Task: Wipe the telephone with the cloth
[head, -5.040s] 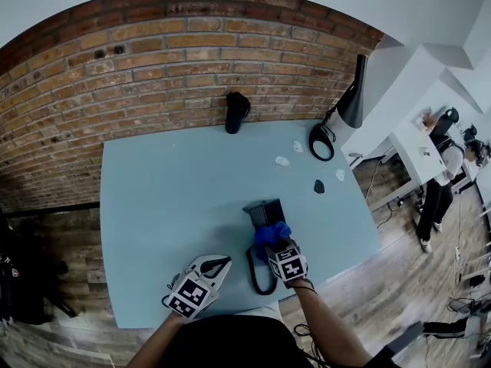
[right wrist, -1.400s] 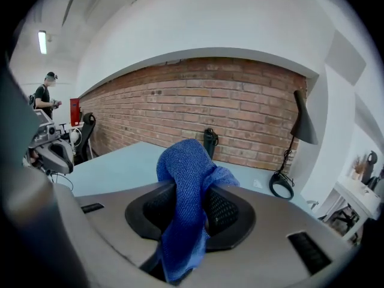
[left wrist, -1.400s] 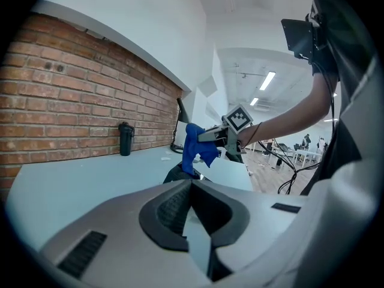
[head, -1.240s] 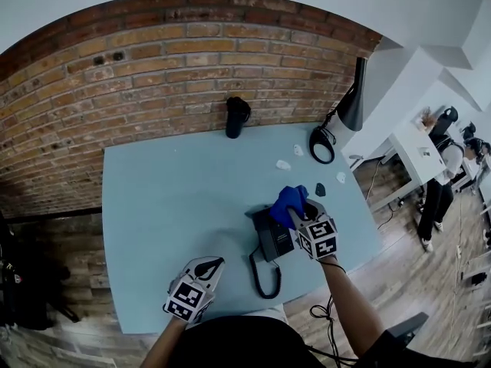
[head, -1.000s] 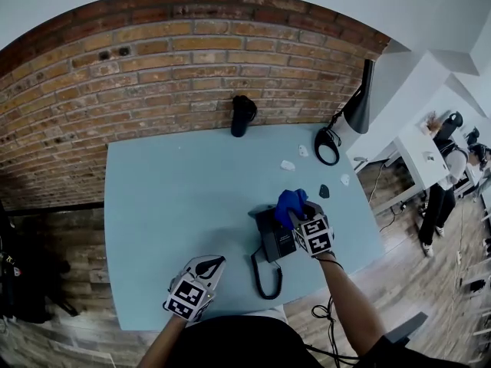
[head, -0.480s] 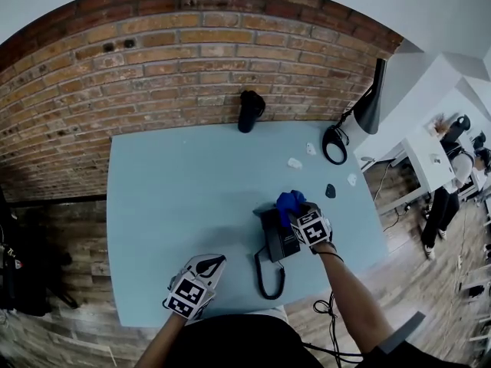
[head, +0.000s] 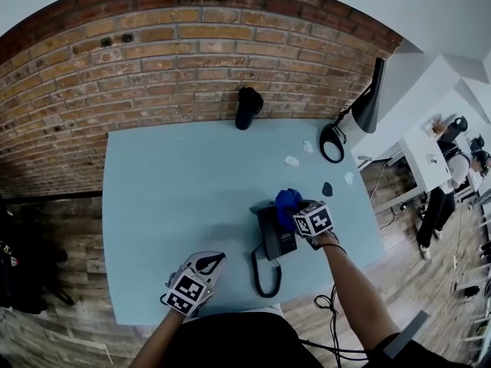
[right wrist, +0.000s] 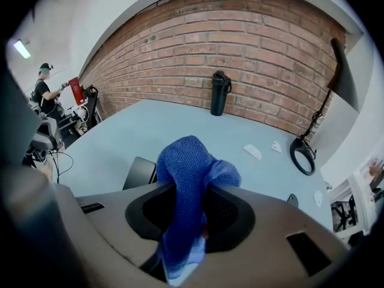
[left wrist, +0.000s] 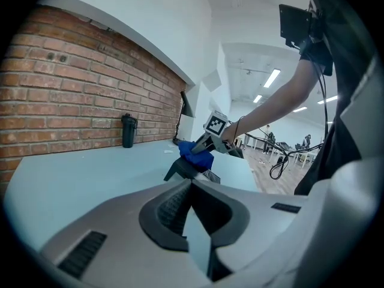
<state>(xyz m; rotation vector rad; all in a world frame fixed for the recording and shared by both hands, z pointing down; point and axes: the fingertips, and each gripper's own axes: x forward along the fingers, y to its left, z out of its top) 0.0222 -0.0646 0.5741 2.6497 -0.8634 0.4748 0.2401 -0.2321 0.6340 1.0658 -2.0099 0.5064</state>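
R gripper point(head: 299, 210) pinching the blue cloth point(head: 288, 199) atop the telephone point(head: 275, 234), mid table point(head: 169, 182). L gripper point(head: 209, 264) pressed together, empty, well apart. Risk imo: telephone's unbraced, so a hard wipe may shove it & drag the cord point(head: 256, 274).

Office, brick wall point(head: 192, 60), desk lamp point(head: 368, 102), telephone point(head: 274, 236)
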